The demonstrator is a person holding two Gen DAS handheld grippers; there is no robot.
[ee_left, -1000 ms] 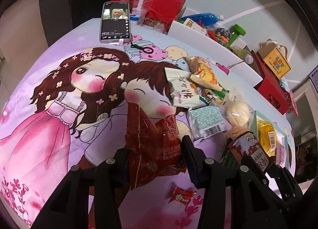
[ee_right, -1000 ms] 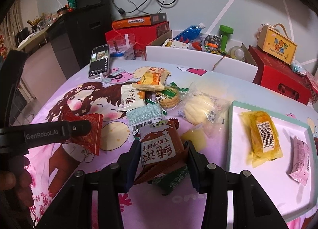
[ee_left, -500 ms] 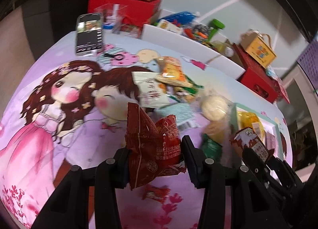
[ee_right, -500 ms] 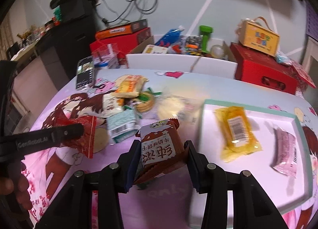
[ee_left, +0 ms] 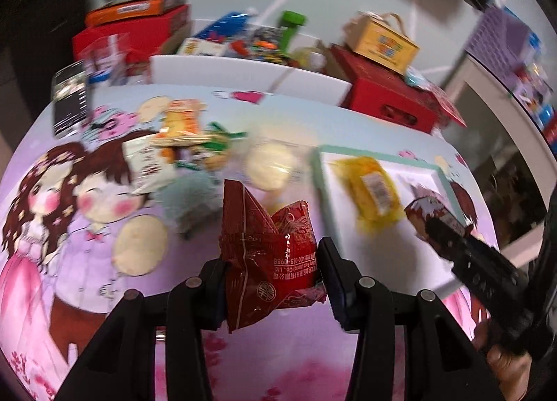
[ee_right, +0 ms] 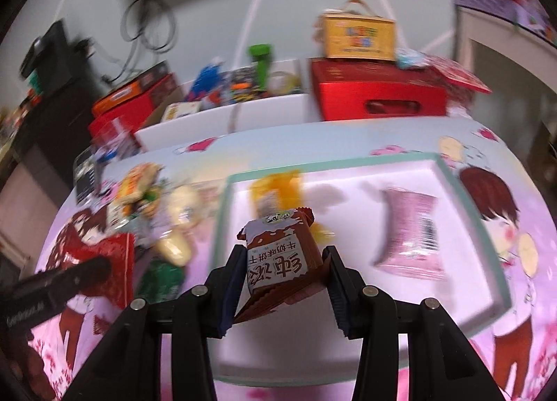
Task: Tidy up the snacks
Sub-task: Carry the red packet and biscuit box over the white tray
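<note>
My left gripper (ee_left: pixel 271 275) is shut on a crumpled red snack packet (ee_left: pixel 268 248), held above the pink cartoon tablecloth. My right gripper (ee_right: pixel 283 279) is shut on a brown biscuit packet (ee_right: pixel 278 254) and hangs over the near left part of the white tray (ee_right: pixel 348 345) with the green rim. In the left wrist view the right gripper with the brown packet (ee_left: pixel 428 209) shows at the right, over the tray (ee_left: pixel 323 171). A yellow packet (ee_right: pixel 275 188) and a pink packet (ee_right: pixel 410 237) lie in the tray. In the right wrist view the left gripper's arm (ee_right: pixel 52 282) and the red packet (ee_right: pixel 115 261) show at the left.
A loose pile of snacks (ee_left: pixel 195 143) lies on the cloth left of the tray. A phone (ee_left: pixel 69 101) lies at the far left. Behind the table stand a white bin (ee_right: pixel 222 119) of items, red boxes (ee_right: pixel 379 91) and a yellow carton (ee_right: pixel 358 35).
Both grippers have swung to the right with their packets still gripped. The right one now hangs over the tray. The pile of snacks has slid to the left in both views.
</note>
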